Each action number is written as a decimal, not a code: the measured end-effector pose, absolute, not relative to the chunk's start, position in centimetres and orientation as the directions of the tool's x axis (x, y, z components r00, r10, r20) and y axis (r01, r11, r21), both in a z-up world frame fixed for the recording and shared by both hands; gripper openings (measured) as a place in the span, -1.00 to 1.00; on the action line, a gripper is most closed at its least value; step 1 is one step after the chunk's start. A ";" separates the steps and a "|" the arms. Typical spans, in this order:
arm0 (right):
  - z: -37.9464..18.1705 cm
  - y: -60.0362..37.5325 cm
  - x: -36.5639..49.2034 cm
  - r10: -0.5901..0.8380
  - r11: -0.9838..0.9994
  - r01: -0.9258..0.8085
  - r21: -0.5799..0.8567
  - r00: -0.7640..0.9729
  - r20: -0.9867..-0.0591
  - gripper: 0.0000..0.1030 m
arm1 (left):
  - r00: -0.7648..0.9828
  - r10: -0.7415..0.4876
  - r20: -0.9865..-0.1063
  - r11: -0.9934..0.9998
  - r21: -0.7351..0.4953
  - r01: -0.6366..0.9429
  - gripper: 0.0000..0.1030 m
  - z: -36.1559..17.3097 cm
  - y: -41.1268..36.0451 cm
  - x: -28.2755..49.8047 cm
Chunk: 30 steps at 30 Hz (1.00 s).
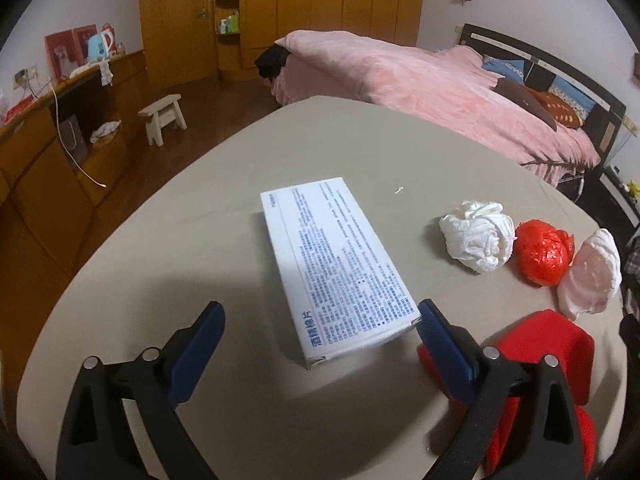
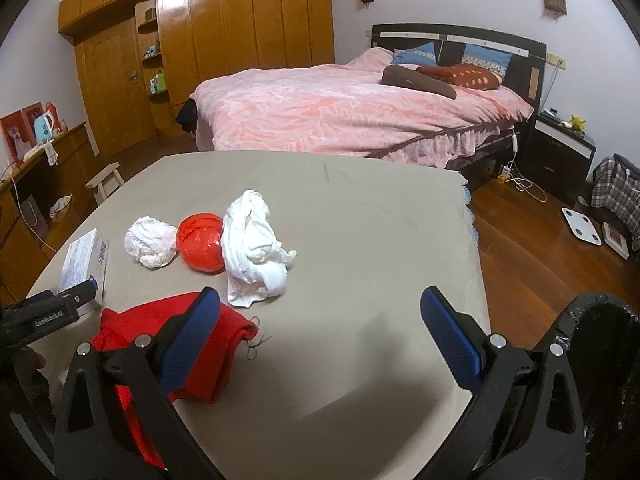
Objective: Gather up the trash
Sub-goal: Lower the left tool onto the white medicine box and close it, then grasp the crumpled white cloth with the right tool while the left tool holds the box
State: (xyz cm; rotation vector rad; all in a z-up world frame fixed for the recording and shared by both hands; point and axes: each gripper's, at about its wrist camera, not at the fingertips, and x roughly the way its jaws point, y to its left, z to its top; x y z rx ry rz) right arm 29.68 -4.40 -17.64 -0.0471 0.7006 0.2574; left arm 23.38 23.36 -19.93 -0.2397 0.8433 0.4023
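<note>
While the trash lies spread over the grey tabletop (image 2: 360, 216), none of it is held. A white box printed with blue text (image 1: 340, 264) lies flat toward the left side, its near end between the blue pads of the left tongs (image 1: 320, 332), which stand spread wide; the right pad (image 1: 440, 340) sits just beside the box's near corner, though whether it touches cannot be told, and the left pad is well clear. In the right wrist view the same box (image 2: 86, 266) shows at the left edge with a tip of the left tongs (image 2: 86, 286) against its end.

To the right of the box three wads lie in a row: a crumpled white tissue ball (image 2: 151, 242), a red plastic ball (image 2: 202, 246) touching or almost touching it, and a looser white crumpled bag or cloth (image 2: 254, 252) pressed against the red ball's other side. From the left wrist they read as white (image 1: 478, 240), red (image 1: 544, 254) and pale pink-white (image 1: 590, 276).

A red cloth (image 2: 176, 340) lies bunched at the near edge, partly under the left finger of the right tongs (image 2: 320, 336). These tongs also stand spread, with bare tabletop between the pads and nothing gripped.

Beyond the tabletop stand a bed with a pink quilt (image 2: 340, 108), wooden wardrobes (image 2: 240, 20), a small wooden stool (image 1: 162, 114) and a white bathroom scale on the floor (image 2: 582, 226).
</note>
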 end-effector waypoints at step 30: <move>-16.9 -1.0 32.5 0.291 0.941 -0.333 0.055 0.715 -0.636 0.50 | 0.690 0.151 -0.708 0.934 -0.126 -0.334 0.15 -18.0 22.4 24.5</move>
